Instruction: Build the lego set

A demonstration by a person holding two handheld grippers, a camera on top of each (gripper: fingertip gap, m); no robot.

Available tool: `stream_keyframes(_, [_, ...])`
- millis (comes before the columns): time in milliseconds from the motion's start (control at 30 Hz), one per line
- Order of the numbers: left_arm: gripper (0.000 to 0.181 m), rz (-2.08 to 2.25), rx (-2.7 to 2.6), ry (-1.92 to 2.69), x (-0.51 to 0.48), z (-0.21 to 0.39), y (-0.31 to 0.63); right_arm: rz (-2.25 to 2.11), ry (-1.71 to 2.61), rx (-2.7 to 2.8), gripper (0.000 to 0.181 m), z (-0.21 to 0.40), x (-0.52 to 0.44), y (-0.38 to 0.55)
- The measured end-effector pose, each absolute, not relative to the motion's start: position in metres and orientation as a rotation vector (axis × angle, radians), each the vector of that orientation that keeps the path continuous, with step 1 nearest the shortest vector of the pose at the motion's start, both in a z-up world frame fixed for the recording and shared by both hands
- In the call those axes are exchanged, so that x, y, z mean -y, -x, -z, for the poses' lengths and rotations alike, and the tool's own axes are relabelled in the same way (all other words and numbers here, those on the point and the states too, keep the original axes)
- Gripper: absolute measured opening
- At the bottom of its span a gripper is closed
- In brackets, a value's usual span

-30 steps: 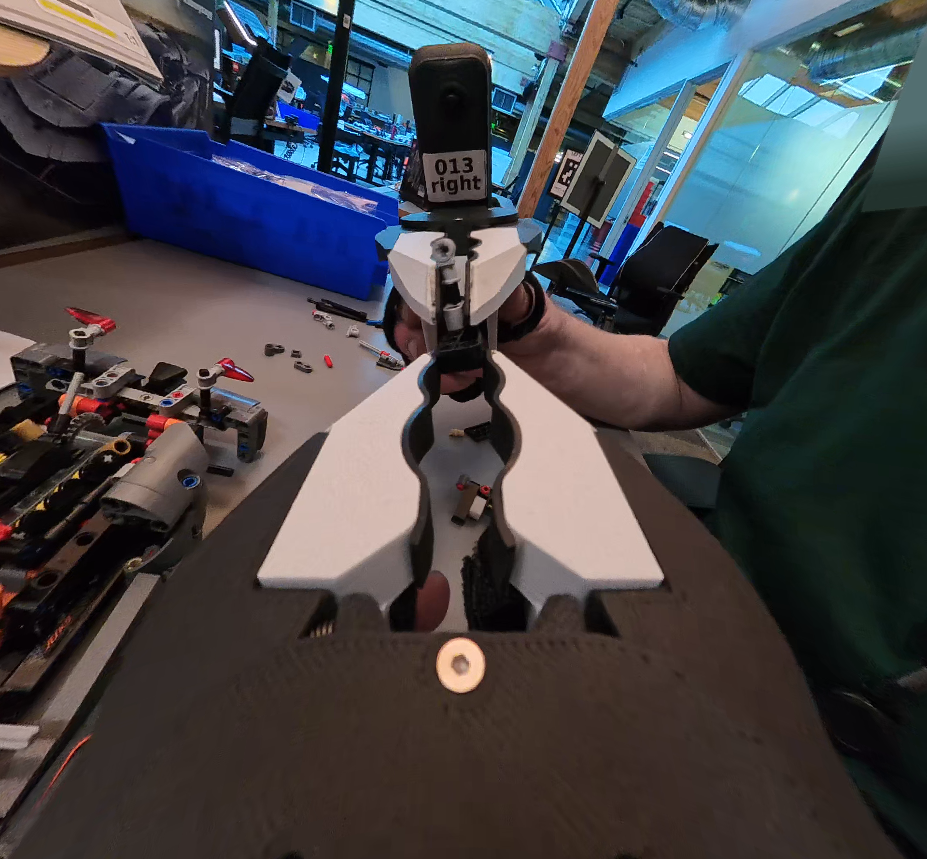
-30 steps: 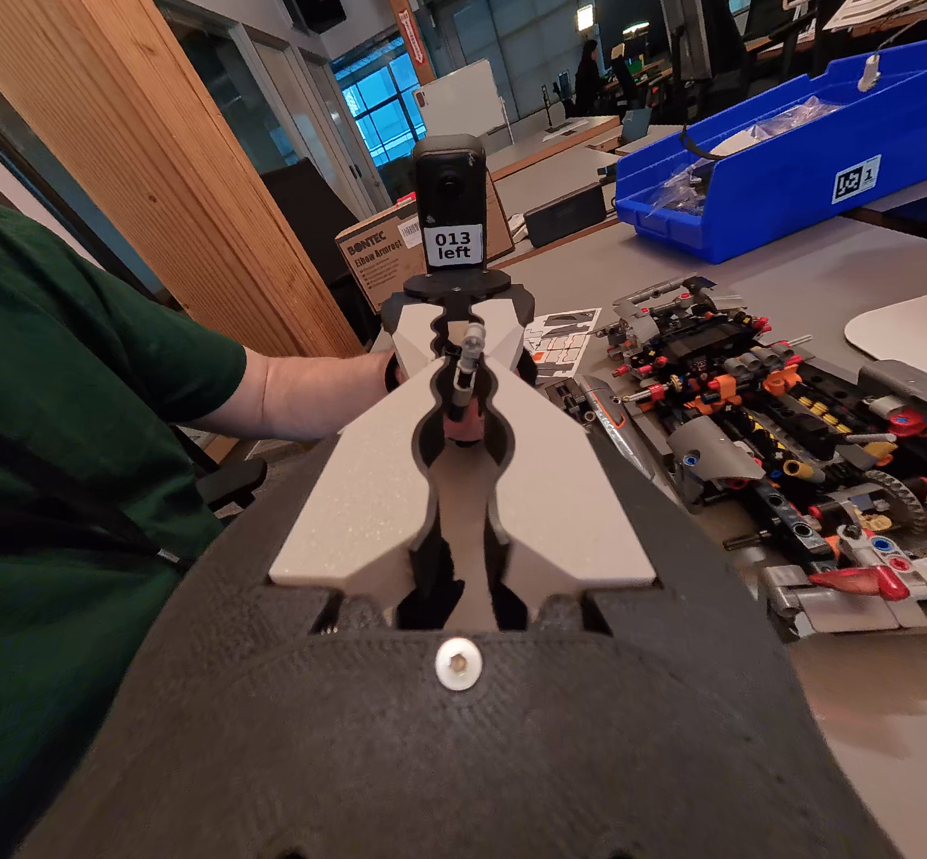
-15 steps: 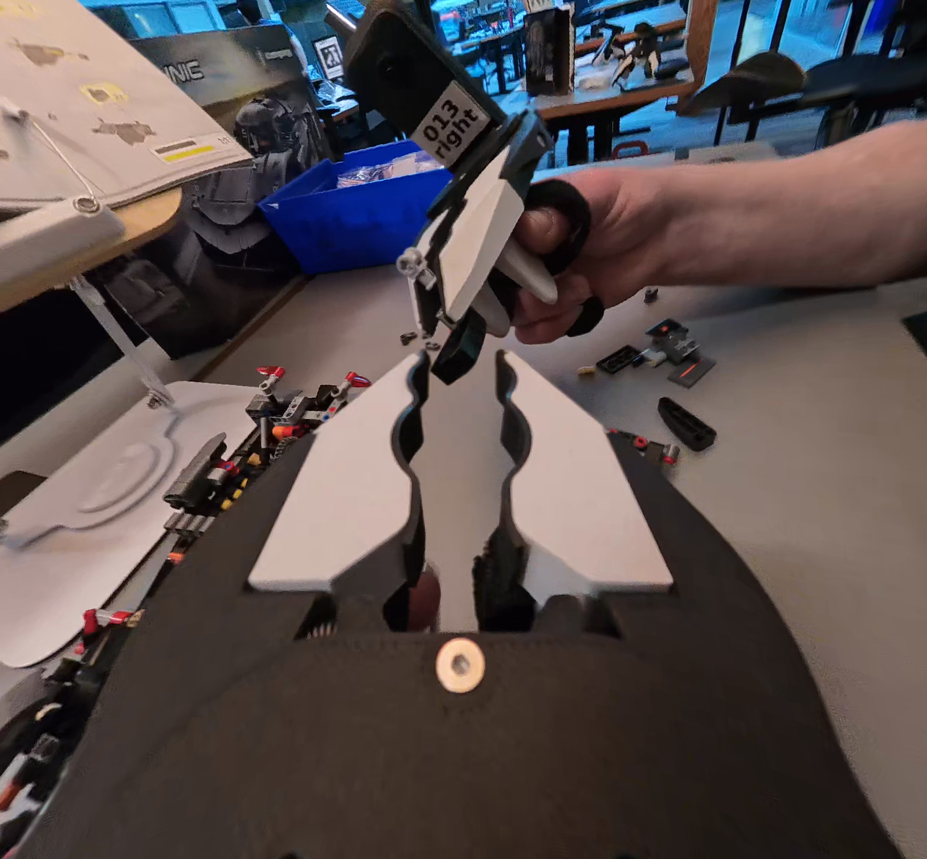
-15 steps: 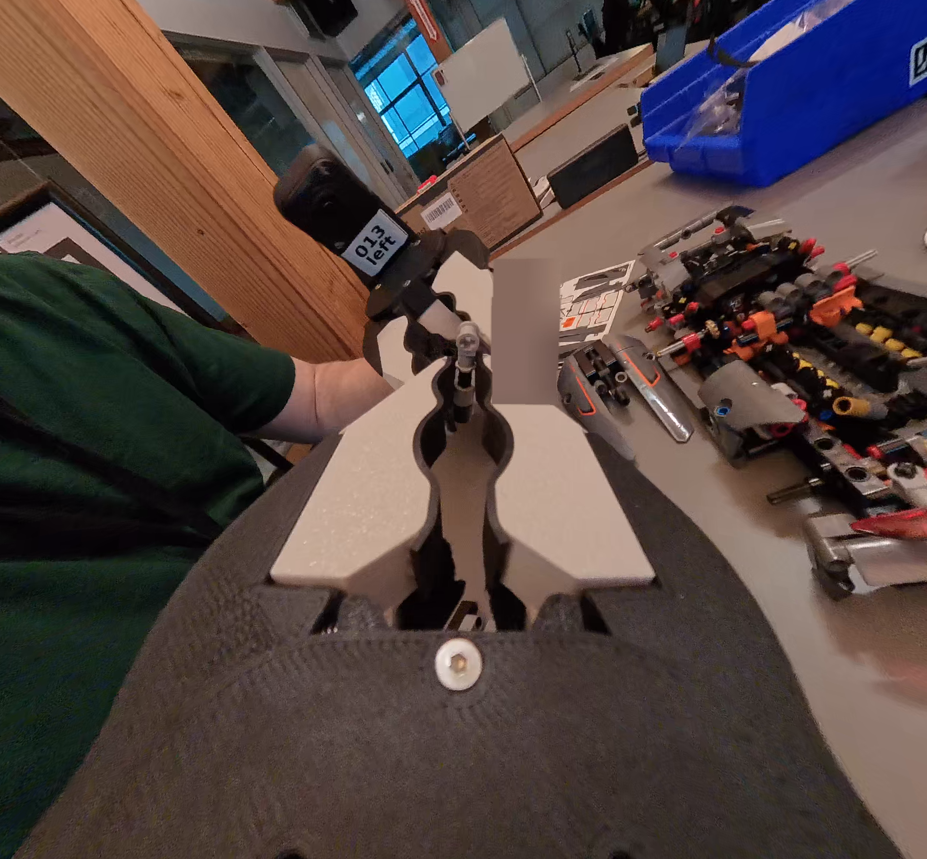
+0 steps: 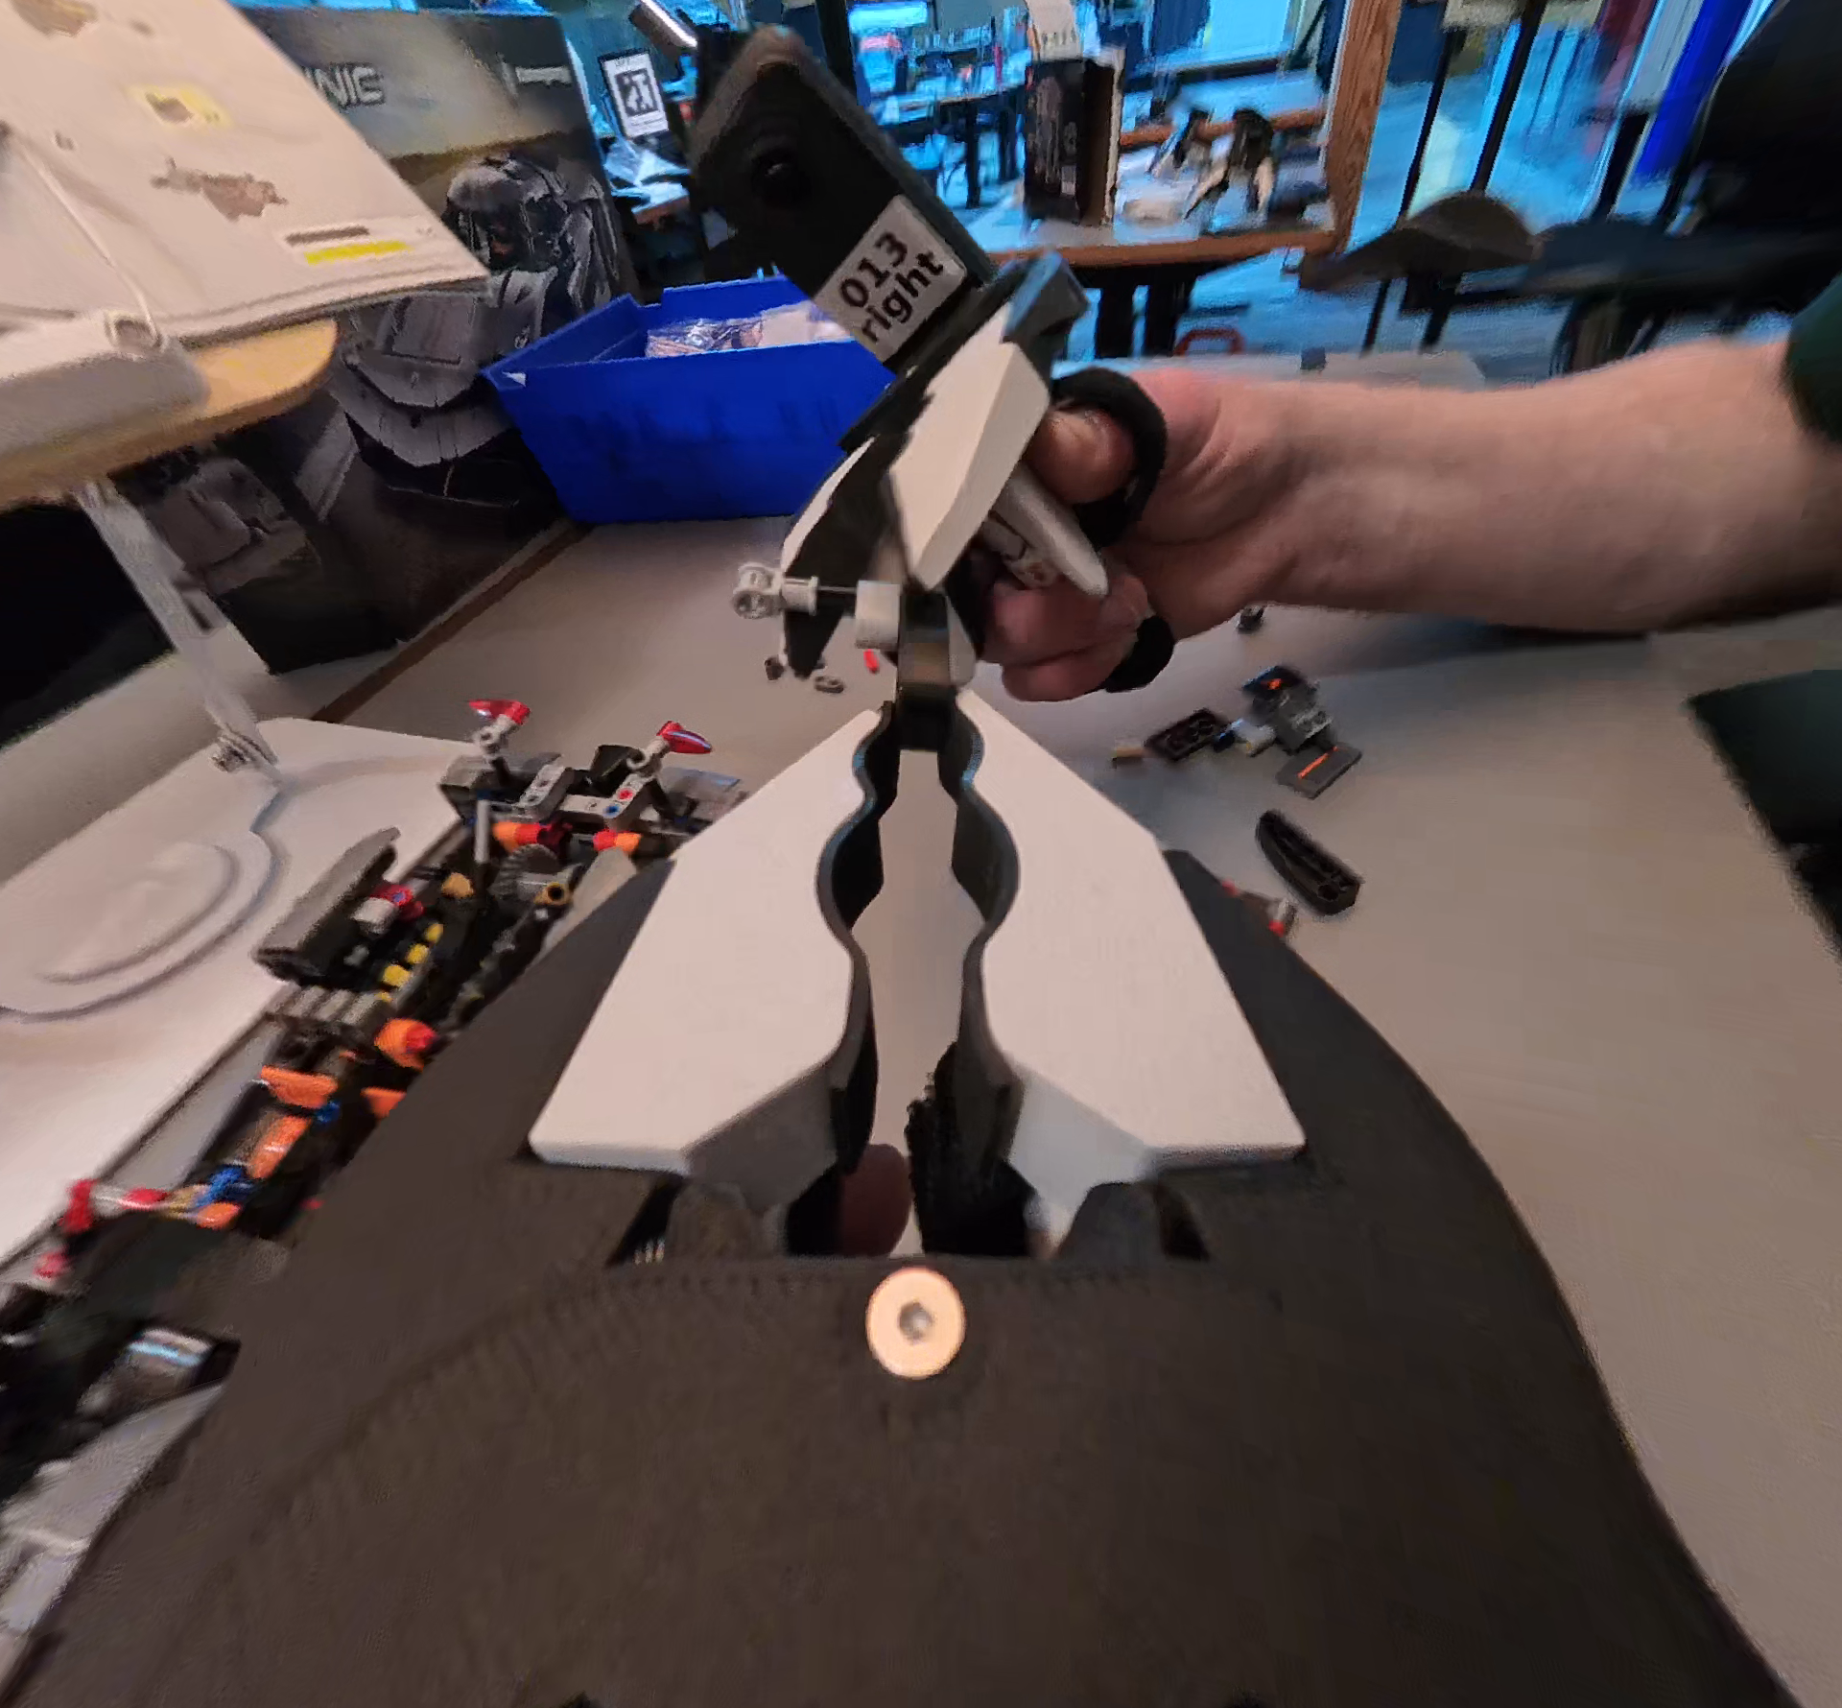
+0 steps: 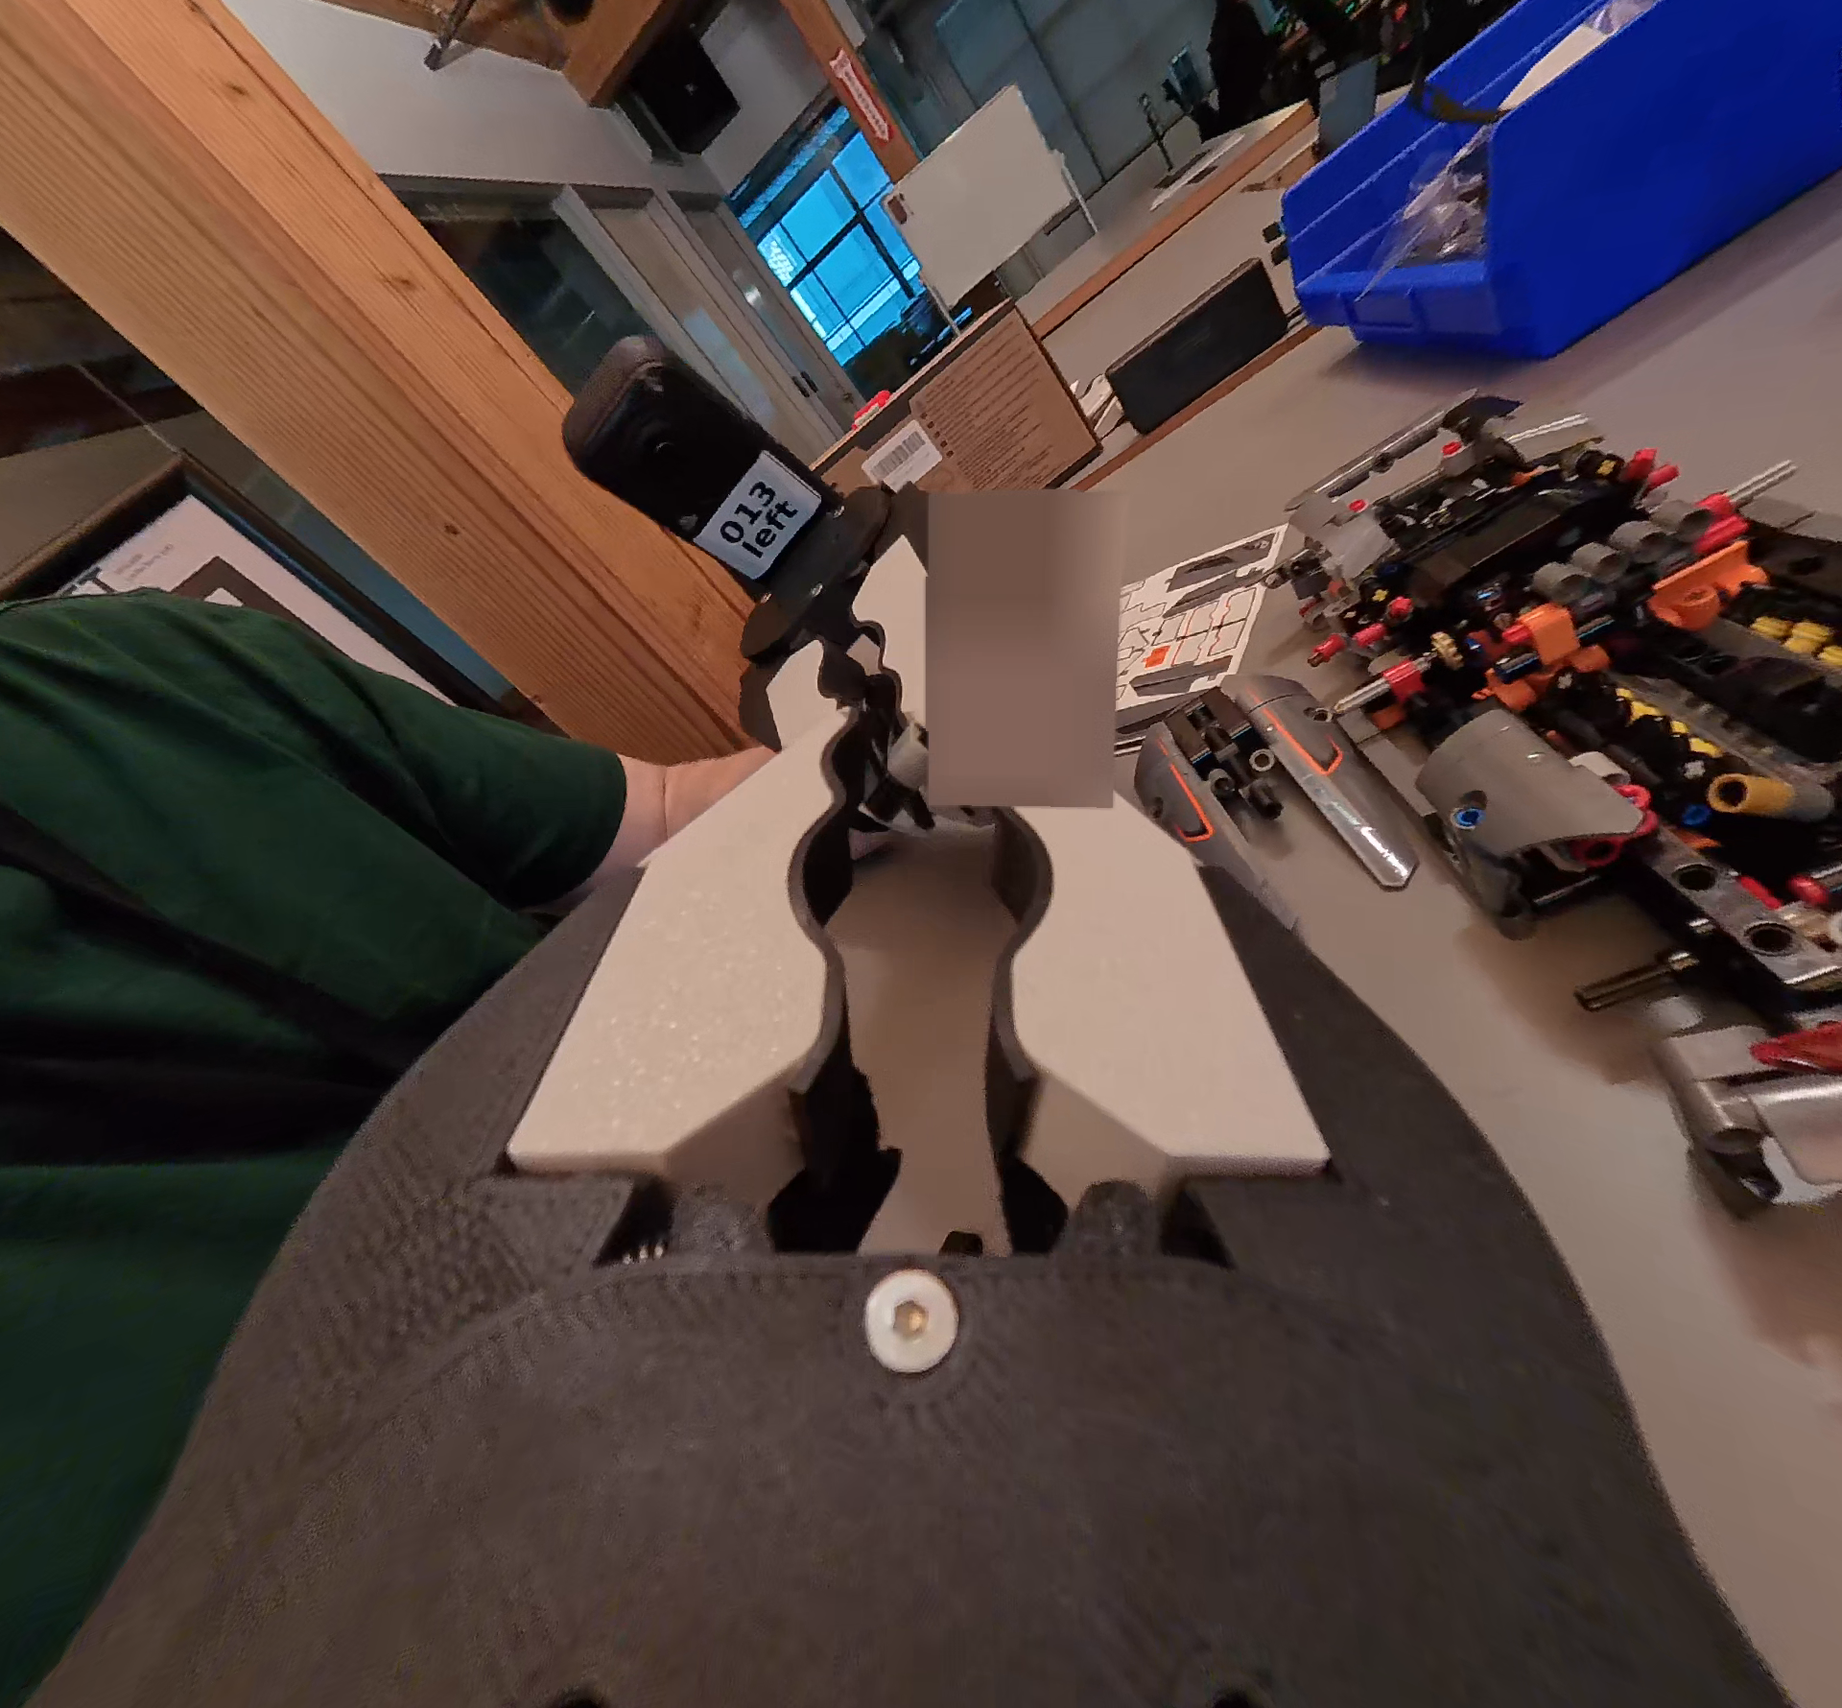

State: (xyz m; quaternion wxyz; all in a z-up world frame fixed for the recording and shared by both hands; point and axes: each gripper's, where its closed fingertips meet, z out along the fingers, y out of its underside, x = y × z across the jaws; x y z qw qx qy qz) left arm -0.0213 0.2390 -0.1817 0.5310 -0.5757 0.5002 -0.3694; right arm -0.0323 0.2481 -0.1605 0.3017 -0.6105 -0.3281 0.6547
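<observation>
Left wrist view, upper centre: right gripper (image 5: 862, 653), tilted, in a hand (image 5: 1146, 544) reaching in from the right edge. Clamped between its black fingers (image 5: 807, 564), a small grey lego piece (image 5: 797, 591): lying crosswise, its ringed end poking out past the finger on the left, raised clear of the surface (image 5: 1495, 1012).

Directly below, at mid-frame: left gripper (image 5: 919, 738), pointing up at the right one. Fingers drawn almost together, only a narrow slot between the tips, with the dark lower fingertip of the right gripper sitting in that slot. Cannot tell whether pinched or merely touching. Grey piece just above and slightly left of these tips, not between them.

Left of the frame: part-built lego model (image 5: 478, 883), black with orange, yellow and red parts, flat on the surface. Behind it a blue bin (image 5: 688, 434); upper left, an open instruction booklet (image 5: 199, 165). Right of centre, a few loose dark pieces (image 5: 1286, 733), well apart from both grippers.

Right wrist view: right gripper (image 6: 922, 823) at centre, its right fingertip hidden by a blurred patch. Just beyond the tips, a glimpse of the grey piece (image 6: 902, 763) against the wavy black fingers of the left gripper (image 6: 897, 803), entering from the upper left. Lego model (image 6: 1595, 663) along the right edge, a sticker sheet (image 6: 1186, 623) and a grey panel part (image 6: 1246, 763) just beside it.
</observation>
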Motion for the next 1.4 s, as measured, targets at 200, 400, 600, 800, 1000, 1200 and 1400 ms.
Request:
stream_keyframes(200, [0.006, 1.227, -0.997, 1.46, -0.248, 0.172, 0.031, -1.54, 1.581, 0.944, 0.031, 0.154, -0.254, 0.023])
stream_keyframes(400, [0.006, 1.254, -1.067, 1.435, -0.236, 0.174, 0.023, -1.237, 1.522, 1.118, 0.04, 0.161, -0.246, 0.035])
stream_keyframes(600, [0.005, 1.276, -1.088, 1.406, -0.232, 0.171, 0.023, -1.242, 1.508, 1.06, 0.047, 0.156, -0.252, 0.032])
stream_keyframes(800, [0.005, 1.245, -1.131, 1.425, -0.229, 0.178, 0.02, -1.226, 1.51, 1.085, 0.039, 0.157, -0.25, 0.031])
stream_keyframes(1000, [0.005, 1.138, -1.145, 1.467, -0.235, 0.184, 0.02, -1.195, 1.568, 1.09, 0.045, 0.156, -0.257, 0.019])
stream_keyframes(1200, [0.005, 0.911, -1.182, 1.689, -0.247, 0.215, 0.029, -0.865, 1.58, 1.027, 0.031, 0.114, -0.269, -0.061])
stream_keyframes(1400, [0.005, 0.62, -1.362, 1.853, -0.242, 0.251, 0.04, -0.454, 1.839, 1.056, 0.012, 0.153, -0.238, -0.155])
